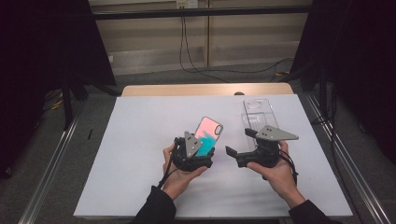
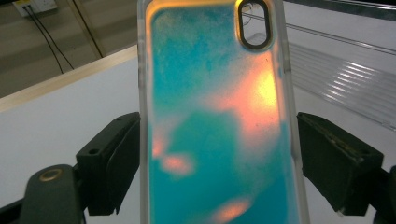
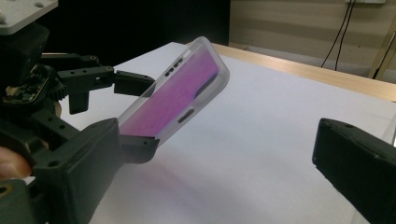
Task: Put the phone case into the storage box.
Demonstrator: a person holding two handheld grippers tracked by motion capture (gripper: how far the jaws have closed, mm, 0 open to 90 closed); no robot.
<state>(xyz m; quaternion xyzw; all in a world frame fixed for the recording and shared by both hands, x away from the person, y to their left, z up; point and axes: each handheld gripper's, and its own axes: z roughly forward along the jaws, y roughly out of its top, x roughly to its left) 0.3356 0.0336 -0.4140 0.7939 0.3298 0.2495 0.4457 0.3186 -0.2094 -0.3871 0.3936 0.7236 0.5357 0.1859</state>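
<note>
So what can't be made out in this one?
- Phone case, left gripper view: bottom end cut off by the frame edge.
- Clear plastic tray, high view: near end hidden behind the right gripper.
- Left gripper, high view: its grip on the case hidden by the grey plate.

In the left gripper view, the teal-and-orange translucent phone case (image 2: 215,121) is cut off by the top and bottom edges; its lower end and its contact with the left gripper (image 2: 217,163) cannot be fully traced, and its surface is blurred at close range. The clear ribbed plastic tray (image 2: 341,84) is cut off at the right edge. In the high view, the grey three-cornered plate hides the case's lower left corner, and the right gripper (image 1: 243,144) covers the tray's near end. In the right gripper view, the right-hand jaw is cut off by the frame edge.
</note>
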